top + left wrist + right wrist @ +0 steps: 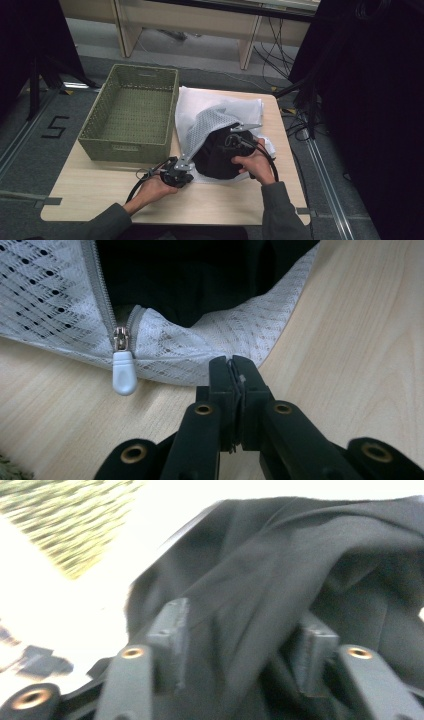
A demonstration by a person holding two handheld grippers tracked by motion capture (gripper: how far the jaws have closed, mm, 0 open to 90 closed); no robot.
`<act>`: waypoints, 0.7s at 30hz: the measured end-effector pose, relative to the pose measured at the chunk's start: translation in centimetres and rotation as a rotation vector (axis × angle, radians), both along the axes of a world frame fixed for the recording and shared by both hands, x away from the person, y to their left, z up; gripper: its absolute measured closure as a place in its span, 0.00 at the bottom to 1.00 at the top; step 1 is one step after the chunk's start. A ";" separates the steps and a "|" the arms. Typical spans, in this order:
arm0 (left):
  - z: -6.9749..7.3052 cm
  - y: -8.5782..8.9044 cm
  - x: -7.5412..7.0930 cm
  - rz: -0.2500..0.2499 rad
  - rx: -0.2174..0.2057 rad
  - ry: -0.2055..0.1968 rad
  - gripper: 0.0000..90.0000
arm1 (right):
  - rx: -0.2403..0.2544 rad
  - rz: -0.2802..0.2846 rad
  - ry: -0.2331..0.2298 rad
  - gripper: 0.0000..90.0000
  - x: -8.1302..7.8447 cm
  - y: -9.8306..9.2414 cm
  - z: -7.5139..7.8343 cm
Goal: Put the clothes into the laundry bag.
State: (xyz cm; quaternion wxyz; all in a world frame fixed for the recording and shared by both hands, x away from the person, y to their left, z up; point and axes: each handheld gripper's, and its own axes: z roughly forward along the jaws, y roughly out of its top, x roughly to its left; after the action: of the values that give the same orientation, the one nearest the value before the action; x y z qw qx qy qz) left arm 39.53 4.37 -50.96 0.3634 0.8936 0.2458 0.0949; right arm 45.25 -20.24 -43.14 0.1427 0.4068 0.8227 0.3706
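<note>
Meanwhile, one white mesh bag lies at the table's right side, its far corner reaching the edge; one black garment sits half inside. One green basket overhangs the left edge. Bare wood stretches along the near side. Left gripper clamps the bag's hem beside one zipper pull; right gripper, jaws released, hovers over the garment.

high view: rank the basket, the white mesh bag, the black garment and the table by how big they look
1. Table, largest.
2. Basket and mesh bag: close in apparent size, so no firm order; the bag is partly crumpled and lifted.
3. Black garment, smallest as seen, though part of it sits inside the bag.
</note>
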 end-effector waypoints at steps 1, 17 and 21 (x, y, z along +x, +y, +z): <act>0.0 0.0 0.0 0.001 -0.001 0.000 0.97 | -0.017 0.023 0.004 0.50 -0.6 -0.3 0.4; 0.0 0.1 0.3 0.006 -0.012 0.032 0.97 | -0.120 0.104 0.185 0.39 -5.3 1.6 -5.3; 0.2 0.3 0.4 -0.031 0.031 0.017 0.97 | -0.199 0.084 0.109 0.77 -3.5 2.2 -6.0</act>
State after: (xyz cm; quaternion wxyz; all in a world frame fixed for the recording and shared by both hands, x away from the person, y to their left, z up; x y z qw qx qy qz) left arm 39.95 4.66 -50.75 0.3486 0.9037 0.2334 0.0855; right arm 41.70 -18.02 -49.16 0.1217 0.3751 0.8783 0.2701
